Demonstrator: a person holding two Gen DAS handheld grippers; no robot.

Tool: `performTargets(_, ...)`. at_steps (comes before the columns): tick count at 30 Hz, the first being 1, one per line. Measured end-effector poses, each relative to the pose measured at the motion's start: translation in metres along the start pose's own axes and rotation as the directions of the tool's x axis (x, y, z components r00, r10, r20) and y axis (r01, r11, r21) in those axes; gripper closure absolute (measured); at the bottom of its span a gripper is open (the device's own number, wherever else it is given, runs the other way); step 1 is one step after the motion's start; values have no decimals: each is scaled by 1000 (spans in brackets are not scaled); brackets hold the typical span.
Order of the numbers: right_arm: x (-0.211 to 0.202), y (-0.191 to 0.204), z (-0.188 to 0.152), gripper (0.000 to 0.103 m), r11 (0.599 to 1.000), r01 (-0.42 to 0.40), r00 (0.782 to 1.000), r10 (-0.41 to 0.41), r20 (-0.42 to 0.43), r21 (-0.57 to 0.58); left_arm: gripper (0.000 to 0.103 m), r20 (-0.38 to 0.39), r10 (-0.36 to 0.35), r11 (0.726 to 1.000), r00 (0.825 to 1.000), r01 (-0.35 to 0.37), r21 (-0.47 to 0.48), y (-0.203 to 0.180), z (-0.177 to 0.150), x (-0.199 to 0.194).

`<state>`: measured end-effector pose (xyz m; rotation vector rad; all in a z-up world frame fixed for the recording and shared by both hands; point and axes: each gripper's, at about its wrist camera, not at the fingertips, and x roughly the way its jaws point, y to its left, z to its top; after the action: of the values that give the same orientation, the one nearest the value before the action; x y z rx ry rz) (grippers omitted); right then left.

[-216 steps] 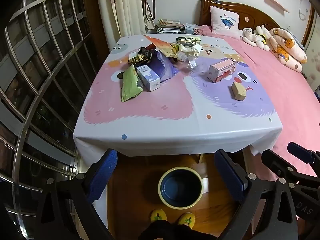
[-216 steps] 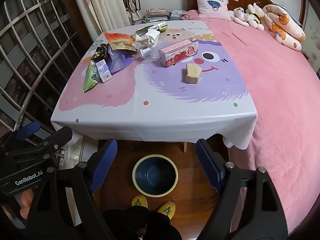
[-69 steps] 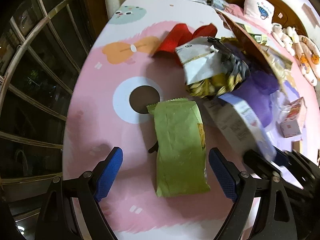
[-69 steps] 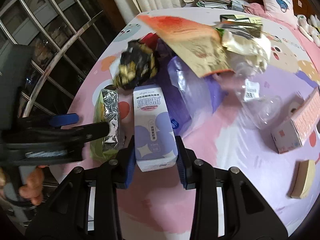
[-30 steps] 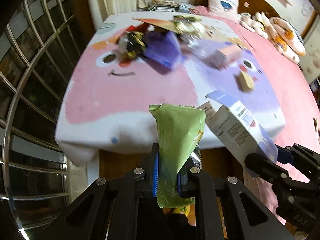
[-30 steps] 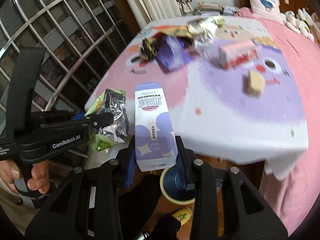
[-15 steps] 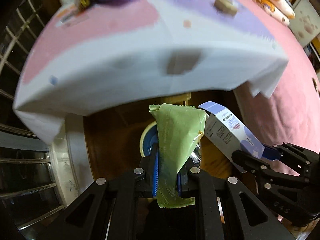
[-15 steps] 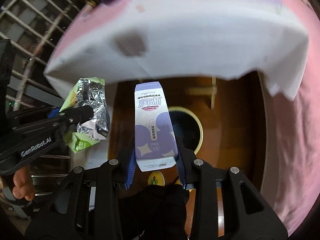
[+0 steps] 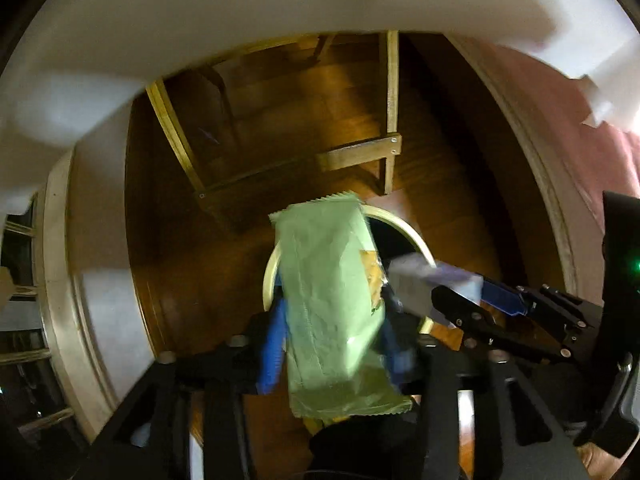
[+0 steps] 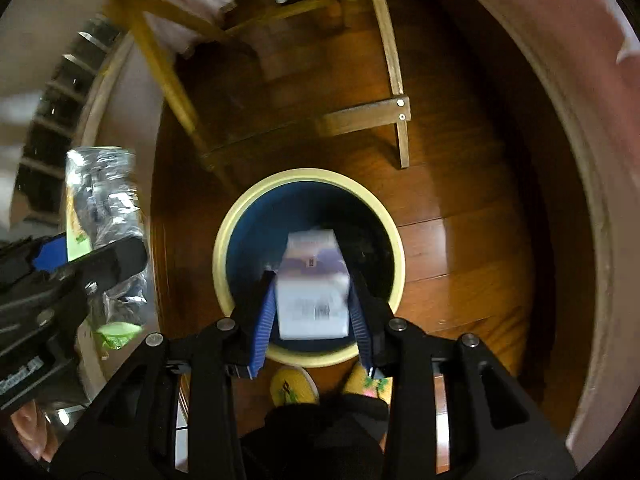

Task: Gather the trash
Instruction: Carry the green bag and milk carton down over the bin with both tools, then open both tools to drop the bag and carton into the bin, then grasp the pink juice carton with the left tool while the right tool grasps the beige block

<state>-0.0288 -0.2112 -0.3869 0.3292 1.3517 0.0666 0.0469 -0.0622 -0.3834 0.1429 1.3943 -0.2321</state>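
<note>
A round bin (image 10: 224, 240) with a cream rim and dark blue inside stands on the wooden floor; it also shows in the left wrist view (image 9: 416, 240). My right gripper (image 10: 312, 300) points down over the bin with its jaws spread; the white and purple carton (image 10: 312, 280) lies blurred between them, loose from the pads. My left gripper (image 9: 332, 320) is opened wider than the green snack wrapper (image 9: 332, 300), which hangs flat between the pads above the bin's left rim. The wrapper's silver side (image 10: 104, 216) shows in the right wrist view.
A wooden table frame (image 10: 368, 116) stands just behind the bin, under the white tablecloth (image 9: 200, 20). The pink bed (image 10: 580, 120) edge curves along the right. Yellow slippers (image 10: 294, 386) stand close below the bin.
Both grippers have tilted down from the table edge to over the bin. Both sets of jaws have spread, and the carton and the green wrapper have come loose.
</note>
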Motion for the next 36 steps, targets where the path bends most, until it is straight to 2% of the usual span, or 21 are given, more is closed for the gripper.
performTargets(2,5,-3,6,68,1000,-4,1000,4,-2,31,40,9,6,1000,1000,-6,-3,4,-2,8)
performTargets(3,5,-5,4,64,999,-1,1000,1,-1,48,33,11,5,1000,1000,-5,-4,8,-1,11)
performTargets(5,5,-6,7,60,998,-4,1000,4,12,63,27,16,2,1000,1000,-2,-4,13,-3,11)
performTargets(12,-30,1,1,55,998,-15,999,12,49,63,22,40,0,1000,999,-1,5,17,-11,-6)
performTargets(17,-75,15,-4,54,998,-11,998,7,65,63,22,75,-16,999,997,19,-33,17,-15,-46)
performTargets(21,-124,30,-5,54,998,-1,997,-3,76,57,22,112,-17,999,994,22,-46,15,-10,-92)
performTargets(30,-266,75,3,51,999,-8,986,2,167,33,22,218,-77,997,973,79,0,13,3,-248)
performTargets(36,-347,104,12,49,1000,6,966,-3,260,-8,22,310,-65,998,949,66,9,15,12,-342)
